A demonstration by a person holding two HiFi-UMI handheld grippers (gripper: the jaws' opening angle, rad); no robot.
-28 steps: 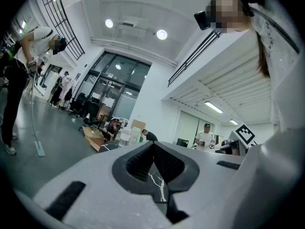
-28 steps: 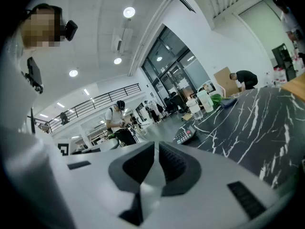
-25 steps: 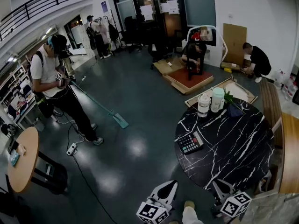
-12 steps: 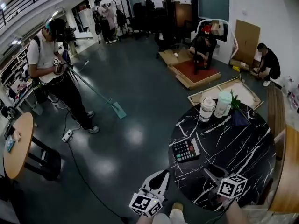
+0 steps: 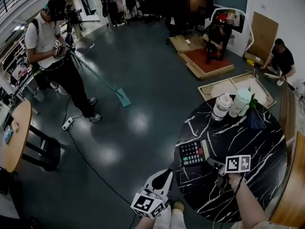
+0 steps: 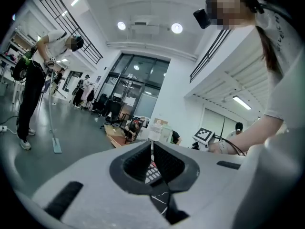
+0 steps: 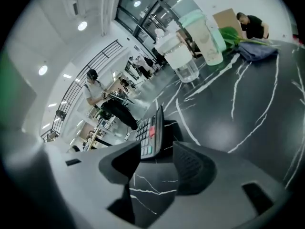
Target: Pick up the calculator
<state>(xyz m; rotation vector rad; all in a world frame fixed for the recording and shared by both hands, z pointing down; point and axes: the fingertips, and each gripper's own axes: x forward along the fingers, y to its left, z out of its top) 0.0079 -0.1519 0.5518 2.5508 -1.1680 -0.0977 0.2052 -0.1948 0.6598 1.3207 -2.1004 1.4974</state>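
A: From the head view, where is the calculator?

B: The calculator point(image 5: 193, 152) lies flat, keys up, on the round black table point(image 5: 252, 147), close to the table's left edge. Two lidded cups point(image 5: 232, 105) stand side by side at the table's far edge, well apart from the calculator.

A: And the grippers in that view?

B: The right gripper point(image 5: 211, 163) is over the table, with its tips just beside the calculator's right side. The left gripper point(image 5: 167, 174) hangs off the table, just past its near-left edge, above the floor point(image 5: 124, 142). A person point(image 5: 47, 37) with a mop point(image 5: 121, 98) stands on the floor well away from the table.

A: What does the left gripper view show?

B: Its jaws stand together, with only a thin slit between the pads and nothing in it. Past them, part of the calculator point(image 6: 153, 175) shows on the table, with the cups point(image 6: 159, 130) beyond.

A: And the right gripper view?

B: The jaws are apart and opening. The calculator point(image 7: 150, 130) sits at their mouth on the table. Its near end shows between the tips, close against the tip on that view's left, and I see neither pad pressing on it. The cups point(image 7: 193, 44) stand at the table's far side.
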